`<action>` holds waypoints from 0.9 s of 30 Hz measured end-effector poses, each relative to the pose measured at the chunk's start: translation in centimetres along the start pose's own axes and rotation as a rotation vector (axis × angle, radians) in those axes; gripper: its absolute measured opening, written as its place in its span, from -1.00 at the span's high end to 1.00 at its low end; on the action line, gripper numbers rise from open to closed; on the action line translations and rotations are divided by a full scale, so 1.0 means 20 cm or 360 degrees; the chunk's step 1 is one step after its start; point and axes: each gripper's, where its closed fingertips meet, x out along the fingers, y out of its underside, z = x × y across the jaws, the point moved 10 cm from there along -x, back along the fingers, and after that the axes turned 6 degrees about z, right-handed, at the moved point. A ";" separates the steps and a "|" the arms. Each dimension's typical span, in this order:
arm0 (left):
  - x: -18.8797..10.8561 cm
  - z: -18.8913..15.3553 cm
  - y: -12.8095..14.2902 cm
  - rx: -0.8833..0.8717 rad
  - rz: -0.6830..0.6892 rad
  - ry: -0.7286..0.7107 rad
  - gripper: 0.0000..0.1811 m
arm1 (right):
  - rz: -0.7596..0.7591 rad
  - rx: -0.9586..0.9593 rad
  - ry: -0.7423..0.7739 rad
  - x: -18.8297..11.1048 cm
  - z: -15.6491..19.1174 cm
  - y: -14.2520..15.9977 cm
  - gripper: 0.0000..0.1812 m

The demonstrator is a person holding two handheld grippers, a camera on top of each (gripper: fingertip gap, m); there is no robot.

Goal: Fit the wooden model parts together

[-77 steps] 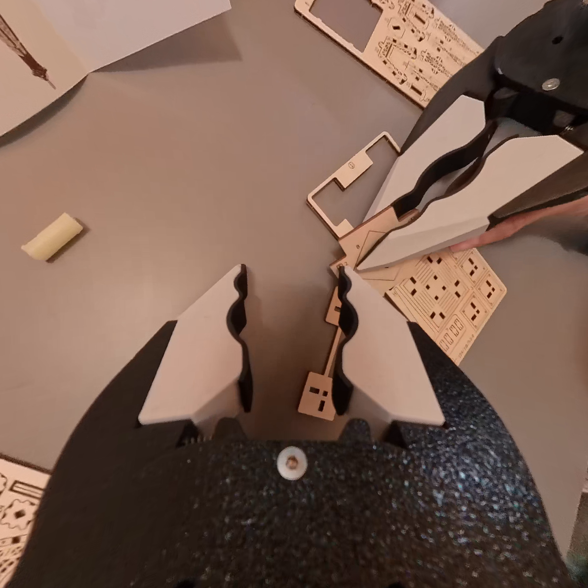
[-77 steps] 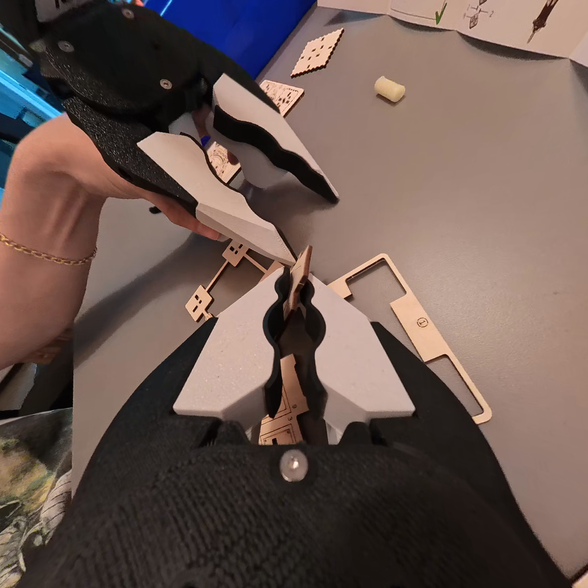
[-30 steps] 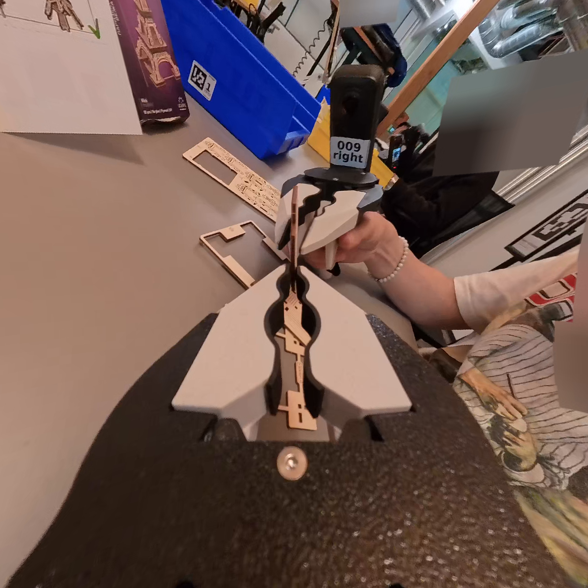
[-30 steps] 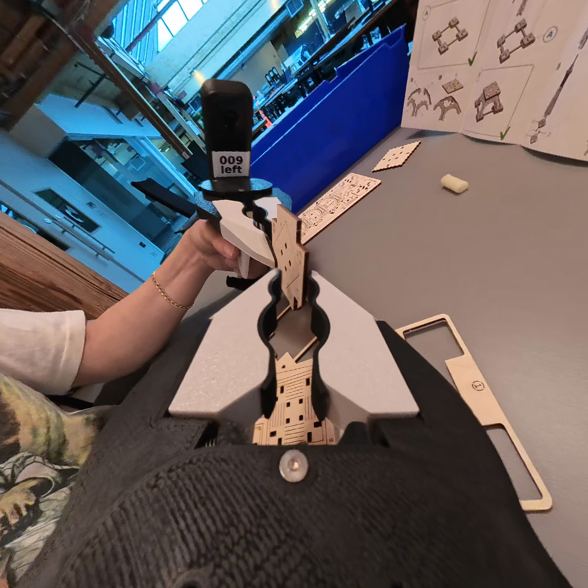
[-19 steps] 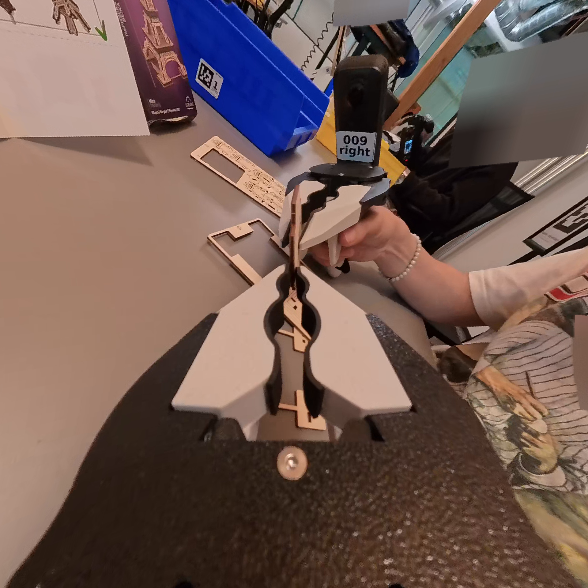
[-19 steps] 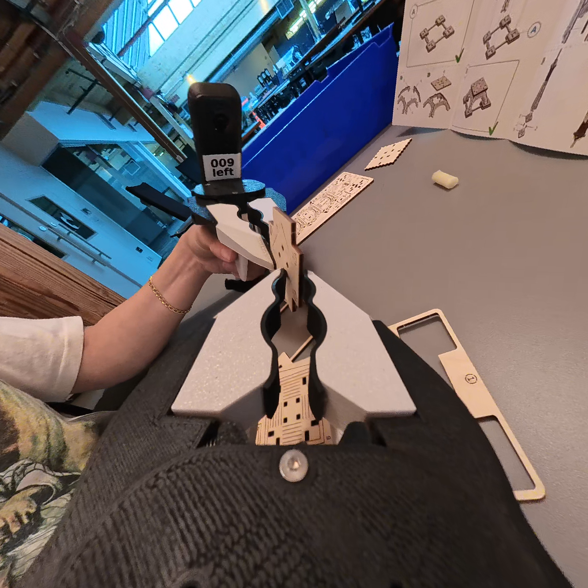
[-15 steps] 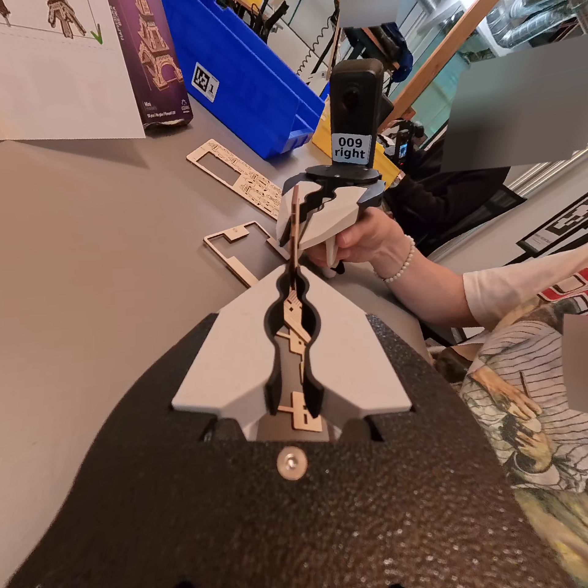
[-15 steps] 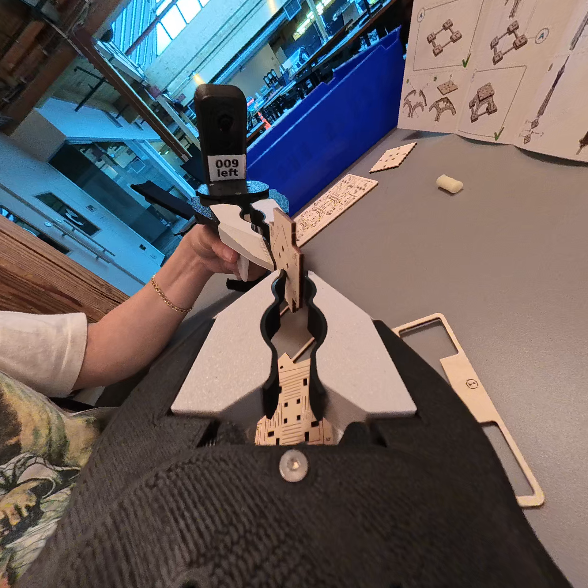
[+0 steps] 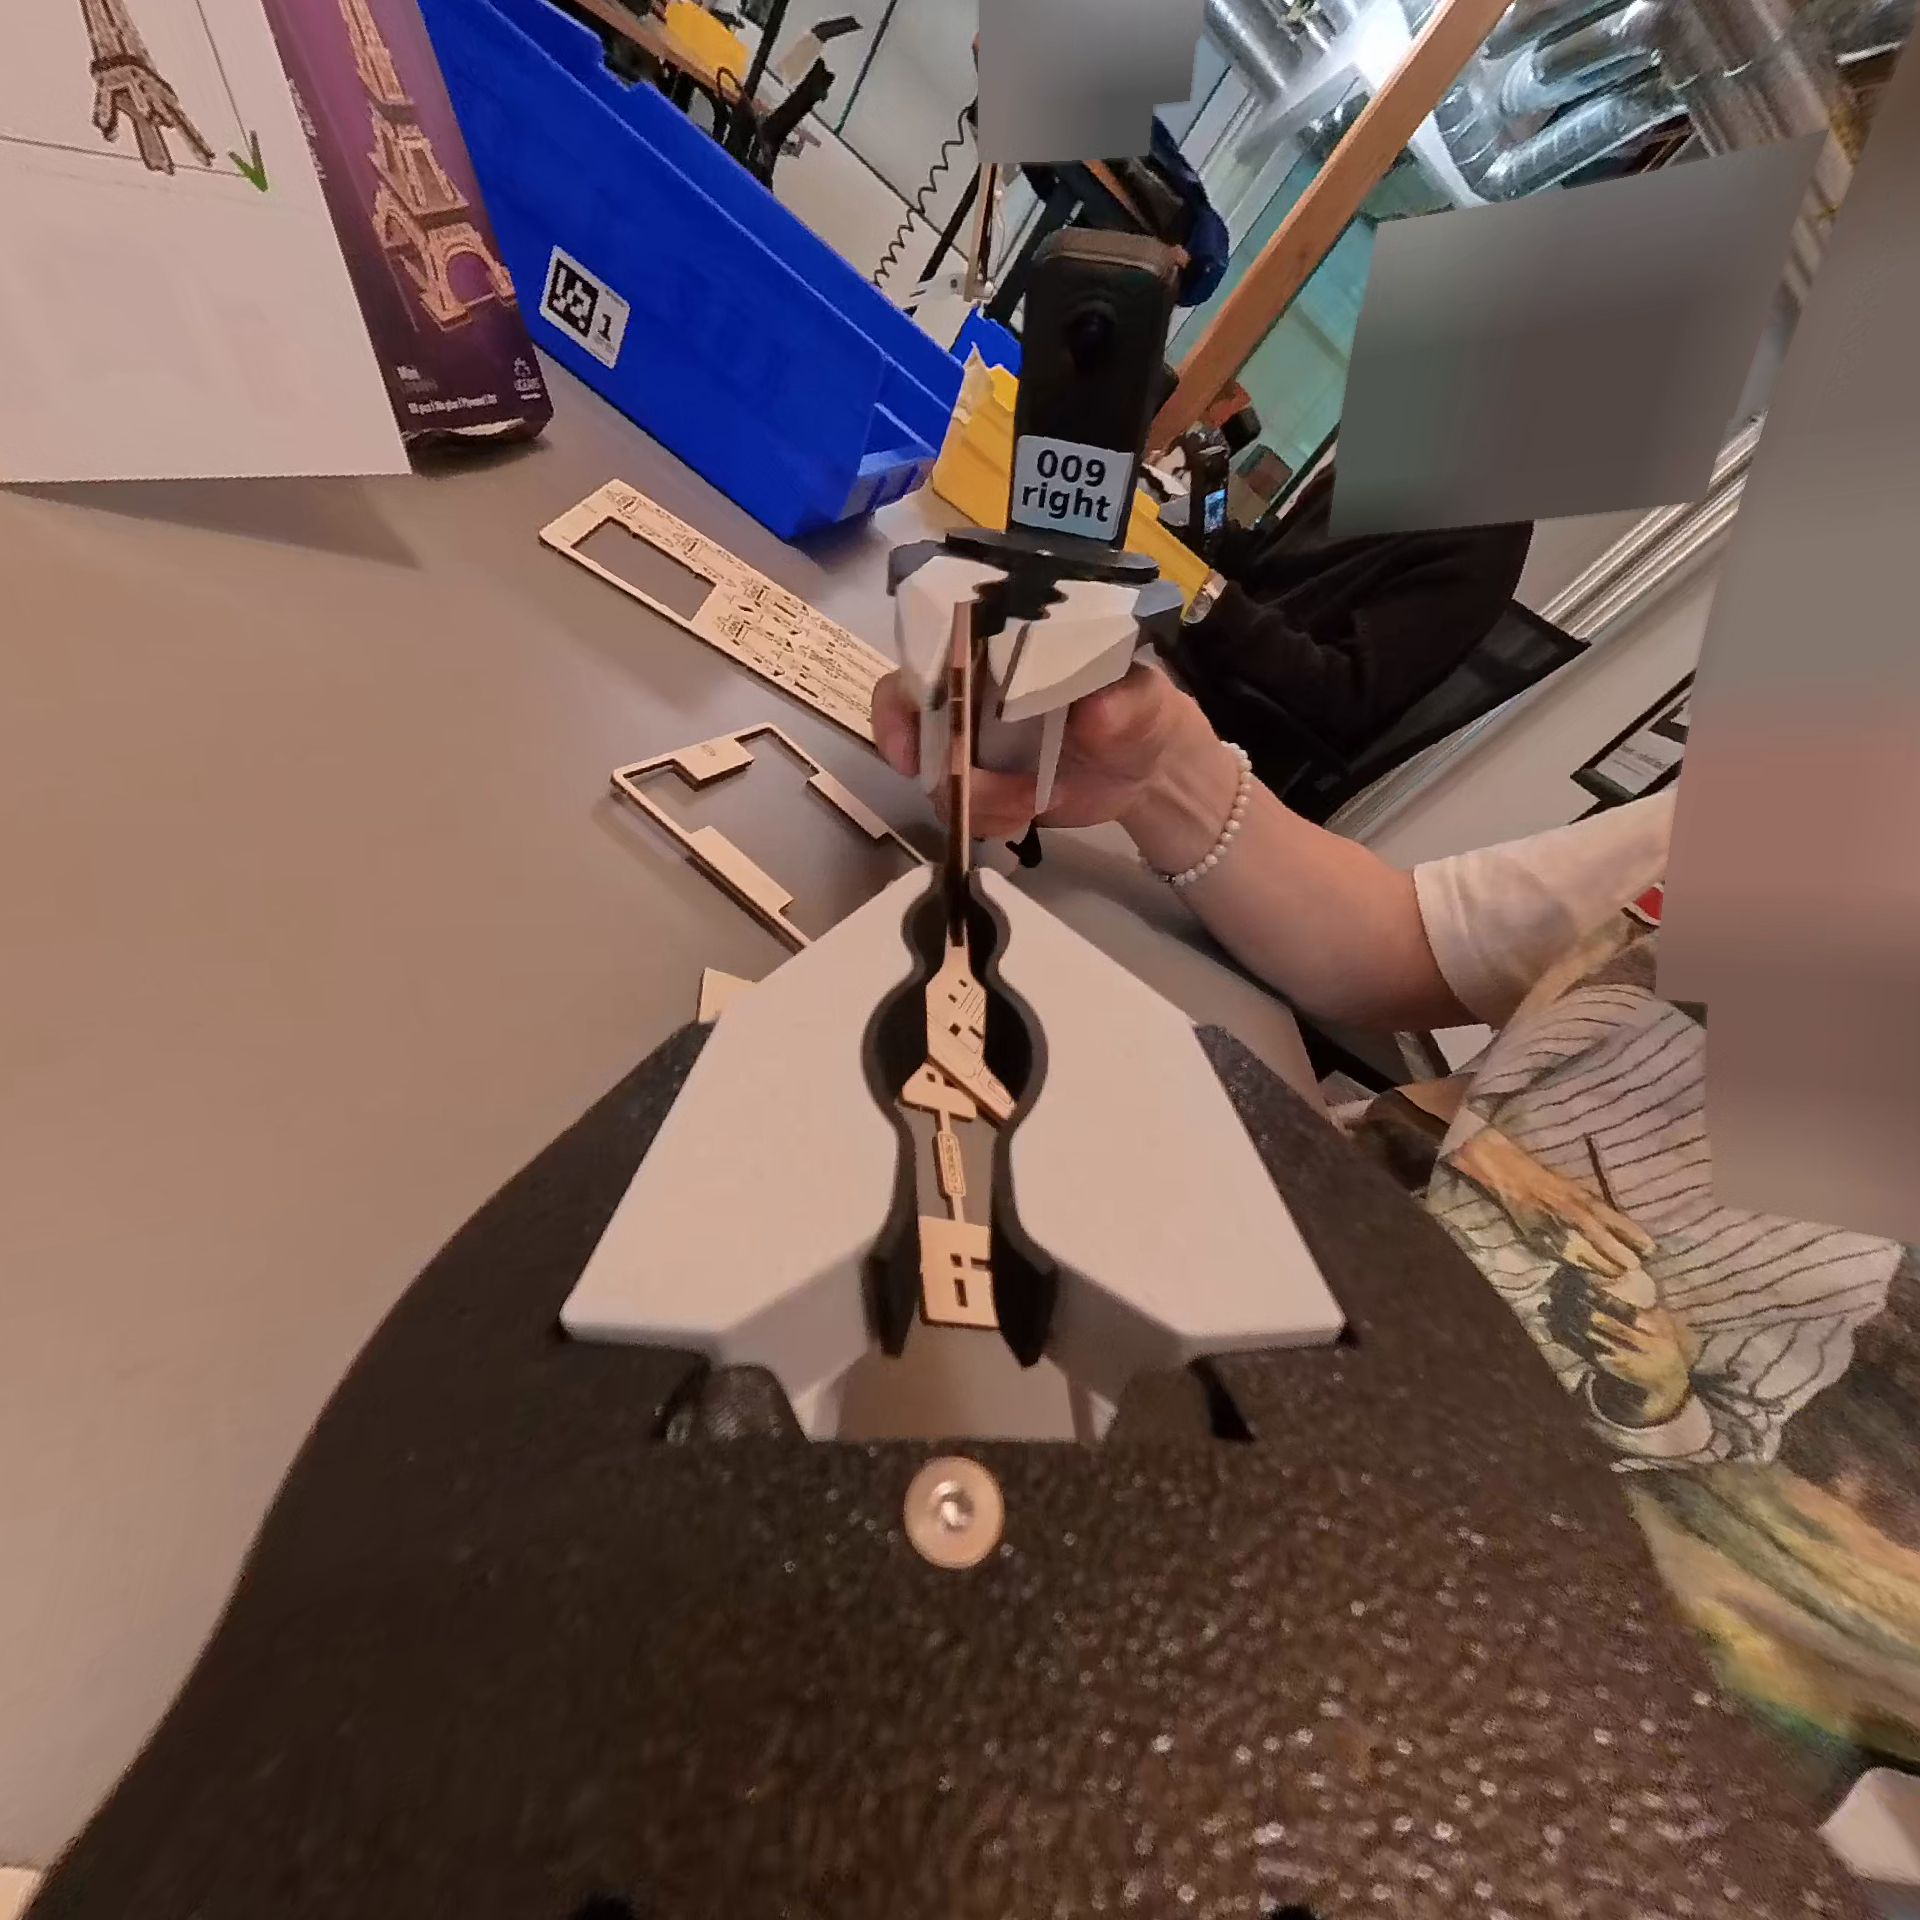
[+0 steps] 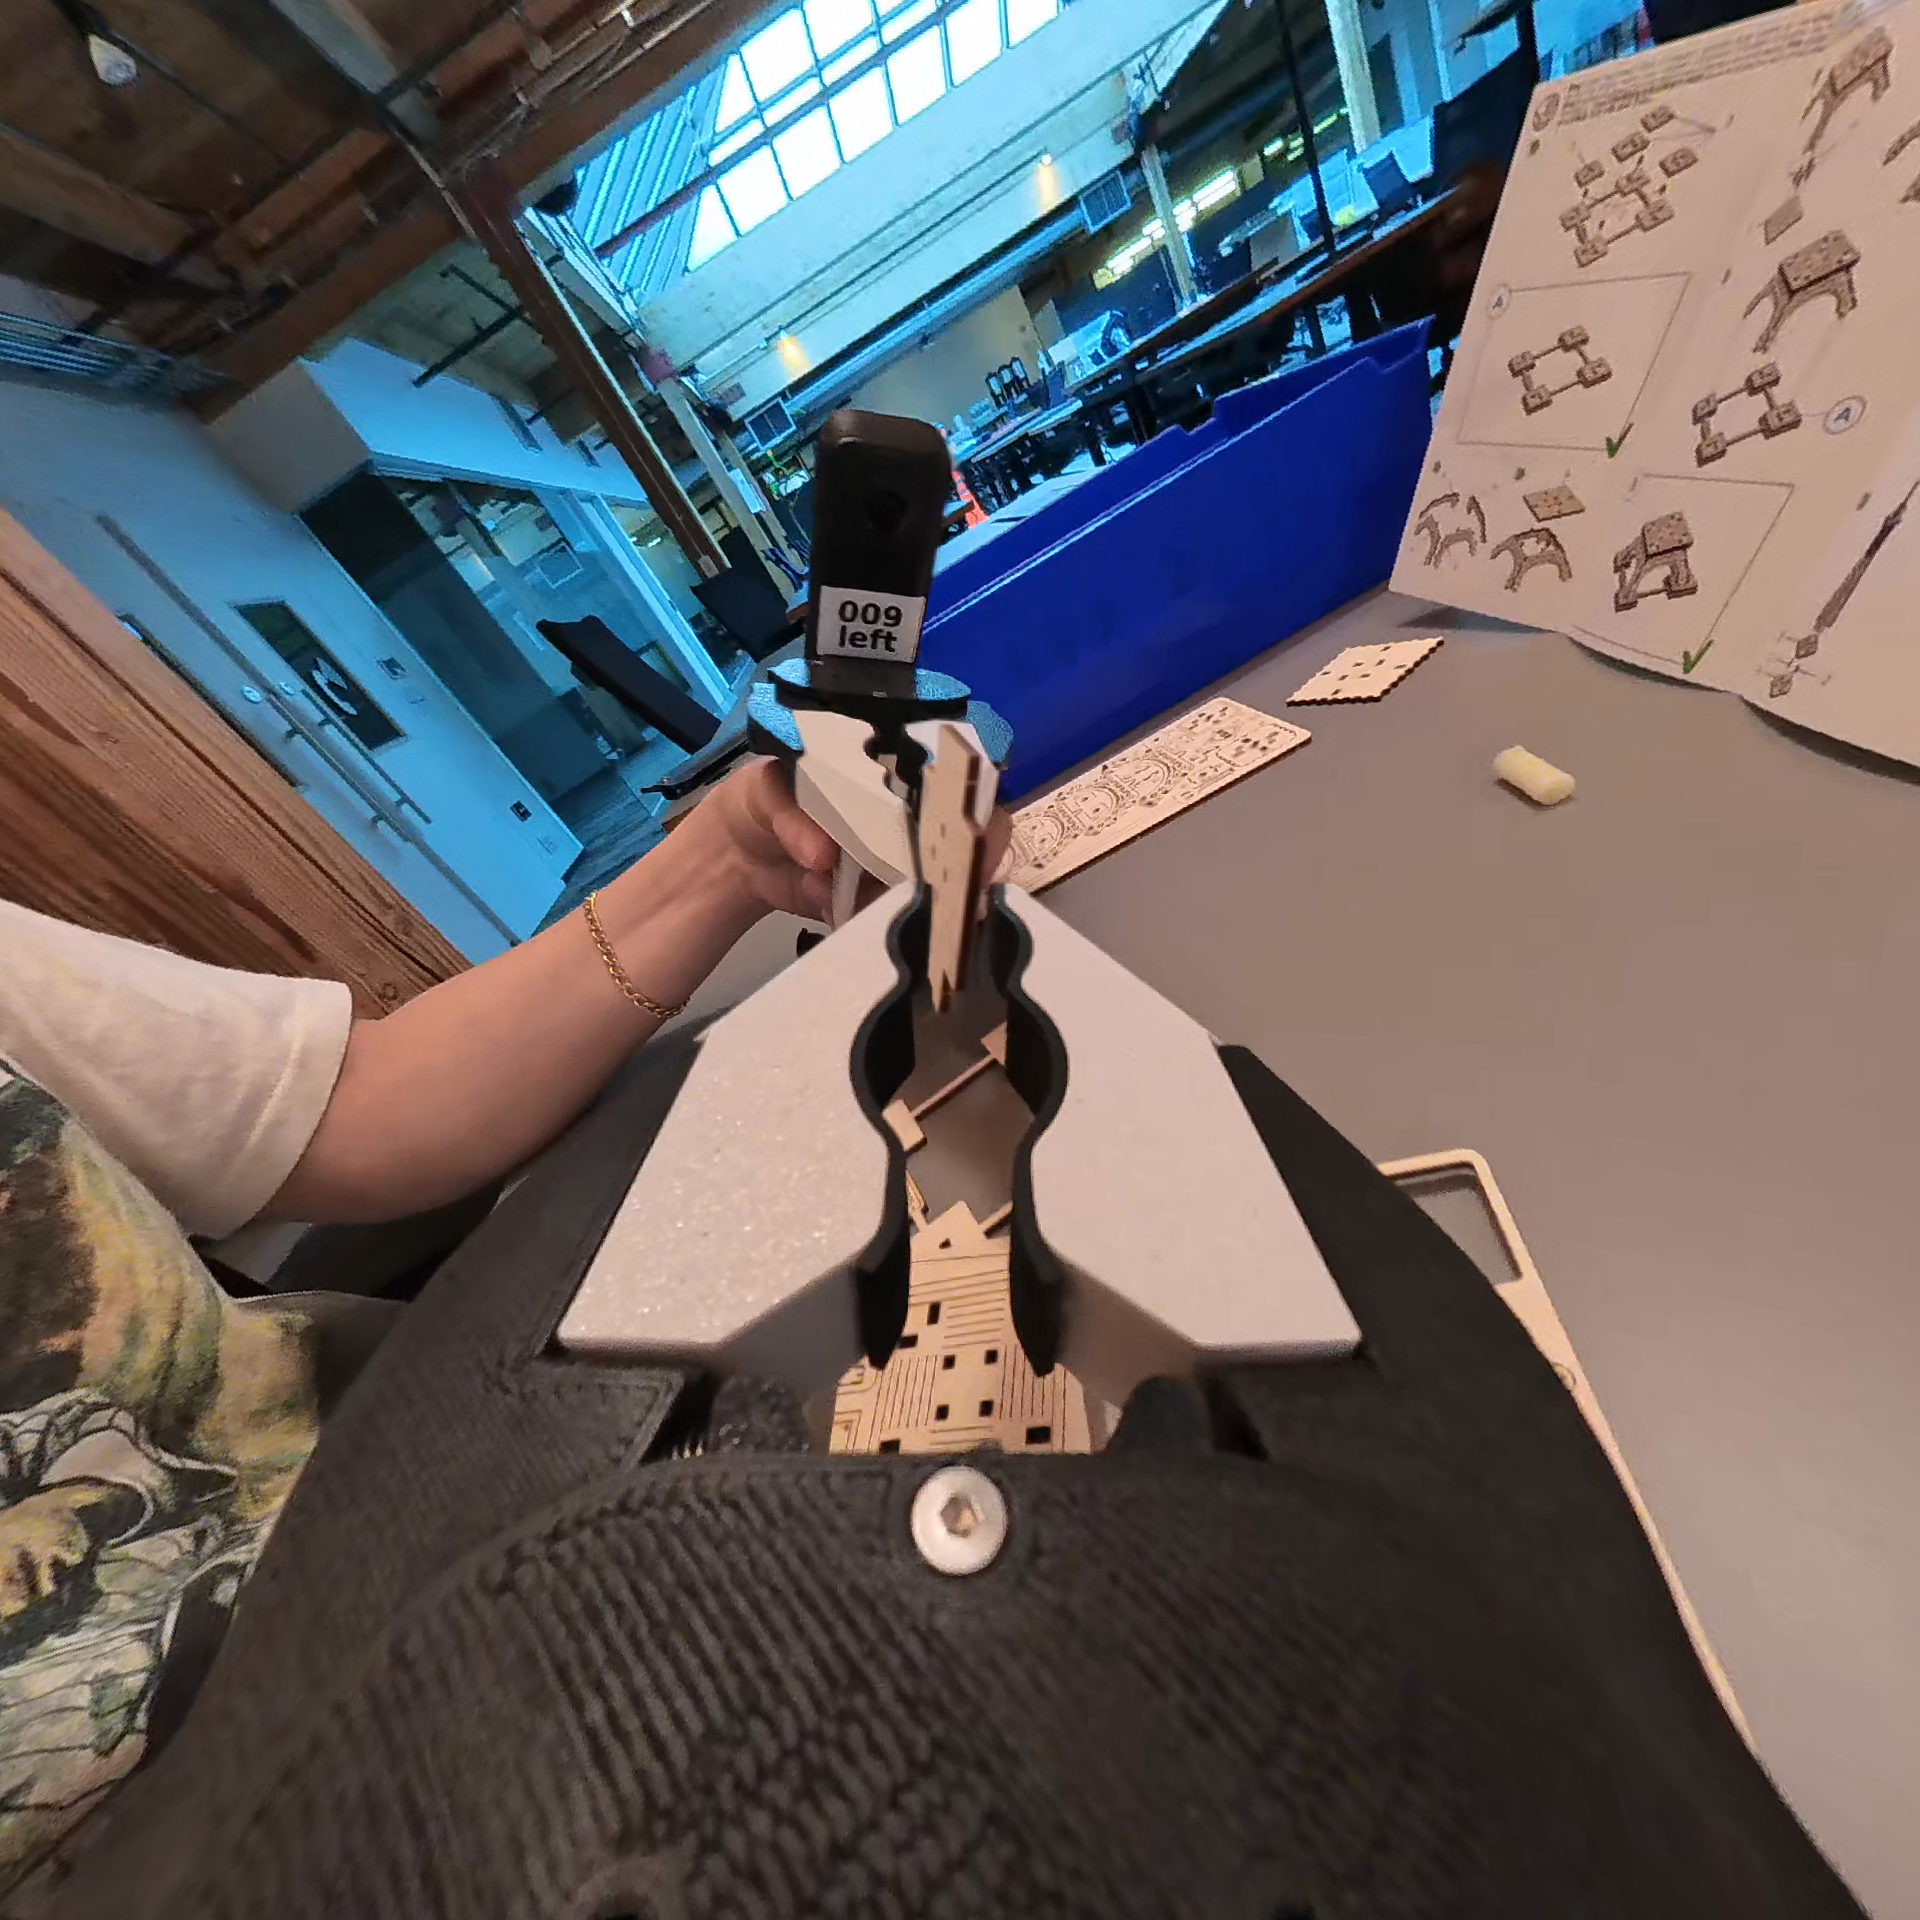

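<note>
Left gripper (image 9: 954,894) is clamped on a thin wooden strip part (image 9: 958,1205) — the strip runs back between its fingers (image 9: 769,1143), square slotted end nearest the camera, forward end pinched at the tips. Right gripper (image 10: 951,925) is clamped on a flat wooden piece (image 10: 954,831) that sticks up and out past its fingertips, edge-on from the left wrist view. The two grippers face each other tip to tip above the table (image 9: 312,779); the flat piece's lower edge meets the strip at the left gripper's tips, touching or nearly so, can't tell if seated.

In the left wrist view the right gripper (image 9: 971,665) sits straight ahead, held by a hand (image 9: 1101,758). Ahead-left of it on the table: an empty wooden frame (image 9: 727,821), farther off a punched wooden sheet (image 9: 727,613), then a blue bin (image 9: 707,301) and a purple box (image 9: 416,229).

In the right wrist view the left gripper (image 10: 914,790) is dead ahead, gripped by a hand (image 10: 769,842) — beyond-right lie a wooden sheet (image 10: 1164,779), a small square wooden plate (image 10: 1361,670), a pale cylinder (image 10: 1532,777) and a propped instruction sheet (image 10: 1683,364). A patterned wooden sheet (image 10: 956,1382) shows under the right gripper's finger bases.
</note>
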 end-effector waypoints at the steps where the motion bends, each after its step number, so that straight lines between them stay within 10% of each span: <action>1: 0.00 0.00 0.00 0.0007 -0.0001 0.0010 1.00 | 0.0012 0.0016 0.0016 0.00 -0.01 0.00 0.84; 12: 0.01 0.00 0.03 0.0041 0.0044 -0.0029 0.98 | 0.0086 -0.0112 -0.0016 0.02 0.02 0.00 1.00; 18: -0.03 -0.08 -0.10 0.0325 -0.0082 -0.0524 0.58 | 0.0143 -0.0091 0.0147 0.04 0.01 0.01 1.00; 27: 0.13 -0.16 -0.17 0.0818 0.0511 -0.0625 0.74 | 0.0273 -0.0276 0.0190 0.10 0.06 0.03 1.00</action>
